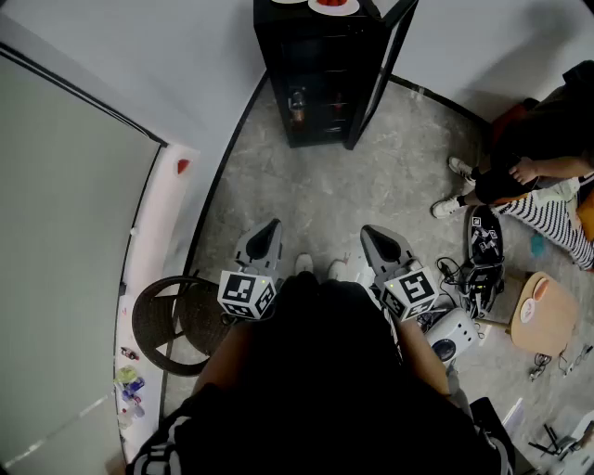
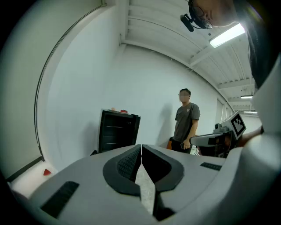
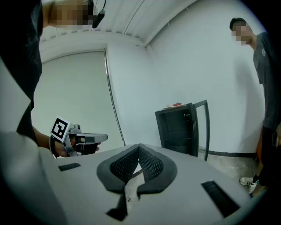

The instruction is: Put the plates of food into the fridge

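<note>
Both tools are empty. Left gripper (image 1: 267, 230) has its jaws pressed together with nothing between them. We read that straight from the left gripper view, where the dark ribbed pads (image 2: 127, 162) meet along one line. Right gripper (image 1: 375, 234) is the same: jaws closed tip to tip, nothing caught, only a small gap lower down behind the pads. We see the two held side by side, apart from each other, in front of the person's dark torso. Both point across the grey floor (image 1: 325, 195) toward the fridge (image 1: 320, 83).

Fridge is a low black cabinet against the white wall, well apart from both grippers. Its door (image 1: 382, 65) stands swung open on the head view's right side. The shelves inside look dark and we cannot tell what sits on them. Plates are not inside: we see a plate with red food (image 1: 334, 5) on top of the fridge, and a second plate (image 1: 290, 1) just beside it, cut by the frame edge. Both gripper views also show red food on the fridge top.

A bystander (image 2: 188, 121) in a grey T-shirt stands near the fridge, to its right in the left gripper view. A round dark chair (image 1: 172, 325) sits by the wall at the head view's left.
</note>
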### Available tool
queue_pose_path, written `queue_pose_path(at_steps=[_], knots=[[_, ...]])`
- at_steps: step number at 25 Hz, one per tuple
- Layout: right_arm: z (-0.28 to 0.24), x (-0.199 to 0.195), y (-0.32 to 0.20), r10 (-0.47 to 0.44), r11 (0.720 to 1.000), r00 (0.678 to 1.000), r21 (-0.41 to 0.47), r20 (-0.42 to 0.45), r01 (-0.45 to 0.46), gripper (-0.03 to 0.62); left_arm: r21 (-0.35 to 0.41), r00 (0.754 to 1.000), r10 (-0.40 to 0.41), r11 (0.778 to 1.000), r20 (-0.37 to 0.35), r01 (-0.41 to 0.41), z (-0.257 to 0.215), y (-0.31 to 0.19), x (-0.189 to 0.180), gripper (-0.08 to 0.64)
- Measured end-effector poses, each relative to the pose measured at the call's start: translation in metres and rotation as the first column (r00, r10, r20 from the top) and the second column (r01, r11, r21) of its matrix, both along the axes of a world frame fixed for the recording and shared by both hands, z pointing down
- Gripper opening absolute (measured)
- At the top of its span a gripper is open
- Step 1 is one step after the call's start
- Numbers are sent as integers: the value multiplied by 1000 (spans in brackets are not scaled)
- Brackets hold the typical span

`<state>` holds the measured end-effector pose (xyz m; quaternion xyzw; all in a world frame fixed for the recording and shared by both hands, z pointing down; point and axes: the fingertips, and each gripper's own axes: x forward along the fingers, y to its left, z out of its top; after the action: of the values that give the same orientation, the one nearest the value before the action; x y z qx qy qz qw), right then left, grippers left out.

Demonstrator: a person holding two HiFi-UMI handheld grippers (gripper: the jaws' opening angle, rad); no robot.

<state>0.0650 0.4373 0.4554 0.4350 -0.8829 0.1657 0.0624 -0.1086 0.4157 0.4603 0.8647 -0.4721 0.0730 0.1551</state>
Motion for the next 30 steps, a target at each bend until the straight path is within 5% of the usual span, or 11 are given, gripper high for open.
queue_pose_path(at_steps=[20, 30], knots=[[1, 39, -25, -45, 999, 991, 16, 122, 44, 25, -1, 998, -42, 999, 39, 43, -4, -20, 35, 25], [15, 53, -43, -49, 999, 993, -11, 107, 51, 25, -6, 997, -75, 997, 24, 75, -2, -37, 40, 25]])
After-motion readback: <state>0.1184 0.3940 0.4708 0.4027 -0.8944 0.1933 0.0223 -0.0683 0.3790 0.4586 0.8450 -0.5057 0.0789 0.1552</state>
